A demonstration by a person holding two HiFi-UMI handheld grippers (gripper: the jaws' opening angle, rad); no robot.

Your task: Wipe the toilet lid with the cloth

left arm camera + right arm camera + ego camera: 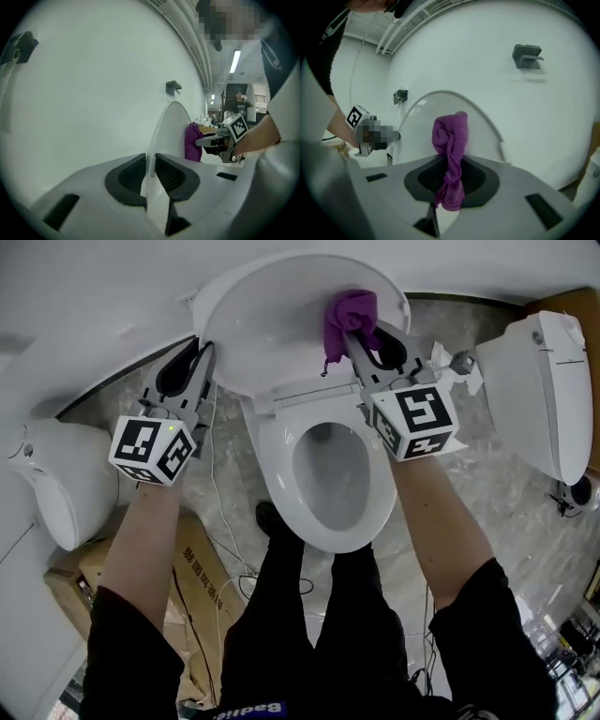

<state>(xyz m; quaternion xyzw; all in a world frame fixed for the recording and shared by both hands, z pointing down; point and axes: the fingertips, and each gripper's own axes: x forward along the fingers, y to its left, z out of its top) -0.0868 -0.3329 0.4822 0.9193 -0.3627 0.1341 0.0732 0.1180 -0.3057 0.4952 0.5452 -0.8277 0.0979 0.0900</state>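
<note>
Head view: the left tongs (202,360) pinch the left rim of the raised lid (272,315), evidently to steady it. The right tongs (364,334) pinch the cloth (352,313) and hold it against the lid's upper inner face.

Left gripper view: the thin, glossy, hard rim sits between ribbed dark pads.

Right gripper view: the soft purple cloth is bunched and twisted, gripped mid-length.

My right claw (449,185) is clamped on the purple cloth (451,136). The cloth bunches up above the jaws and hangs in a short tail below them. The bunch rises right in front of the raised white toilet lid (485,140). At the lid's left edge I see the left claw (395,136) with its marker cube (356,117). A dark bracket (527,56) sits on the white wall (454,51) behind.
</note>
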